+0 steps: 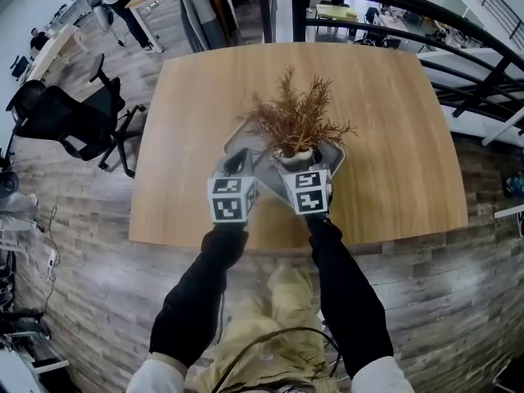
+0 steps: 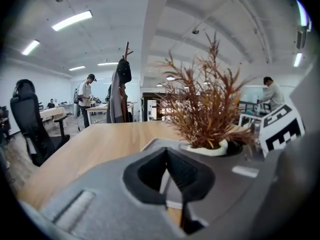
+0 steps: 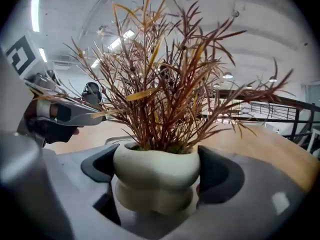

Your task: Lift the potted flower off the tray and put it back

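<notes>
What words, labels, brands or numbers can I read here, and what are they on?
No readable text anywhere.
On the left black-and-white marker cube and the right black-and-white marker cube: coded square patterns, no letters.
On the cream ceramic pot and the grey tray: nothing printed.

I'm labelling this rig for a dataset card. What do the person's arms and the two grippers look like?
Both arms wear black long sleeves. The left gripper and right gripper are matte grey moulded bodies with black, scooped jaw pads. Each carries a white cube printed with black square markers.
</notes>
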Available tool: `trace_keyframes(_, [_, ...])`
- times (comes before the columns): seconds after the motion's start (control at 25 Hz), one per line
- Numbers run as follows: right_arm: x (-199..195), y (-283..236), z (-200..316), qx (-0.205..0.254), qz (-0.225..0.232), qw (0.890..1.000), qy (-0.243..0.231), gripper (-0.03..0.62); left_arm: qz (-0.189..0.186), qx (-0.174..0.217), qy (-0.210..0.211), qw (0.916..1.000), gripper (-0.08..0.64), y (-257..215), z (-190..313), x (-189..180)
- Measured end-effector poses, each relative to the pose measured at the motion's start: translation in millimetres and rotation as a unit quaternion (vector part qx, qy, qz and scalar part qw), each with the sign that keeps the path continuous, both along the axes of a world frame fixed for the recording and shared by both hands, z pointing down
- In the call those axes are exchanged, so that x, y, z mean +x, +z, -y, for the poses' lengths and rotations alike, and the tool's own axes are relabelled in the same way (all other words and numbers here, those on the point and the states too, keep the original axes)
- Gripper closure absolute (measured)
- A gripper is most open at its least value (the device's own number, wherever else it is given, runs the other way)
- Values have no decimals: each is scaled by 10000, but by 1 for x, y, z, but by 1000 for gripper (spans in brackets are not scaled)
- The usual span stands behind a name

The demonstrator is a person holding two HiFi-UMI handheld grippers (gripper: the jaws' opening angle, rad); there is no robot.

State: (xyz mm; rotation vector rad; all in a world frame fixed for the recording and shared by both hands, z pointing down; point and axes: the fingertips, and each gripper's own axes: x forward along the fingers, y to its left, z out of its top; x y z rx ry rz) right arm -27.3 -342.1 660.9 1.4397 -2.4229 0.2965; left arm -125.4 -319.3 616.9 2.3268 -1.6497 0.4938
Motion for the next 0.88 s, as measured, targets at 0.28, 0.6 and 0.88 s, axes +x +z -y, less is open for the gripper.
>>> trace_keyframes(0.28, [4, 10, -10, -267, -154, 9995, 9, 98, 11, -74, -17, 10000, 558, 3, -8, -1])
trace_keyframes(0.6, [8, 20, -19, -492, -322, 9983, 16, 98, 46, -120, -31, 9999, 558, 8, -19, -4])
trace_keyframes(0.88, [10, 22, -26, -528, -456, 9975, -69, 100, 64, -128, -16, 9999, 558, 5, -29, 1])
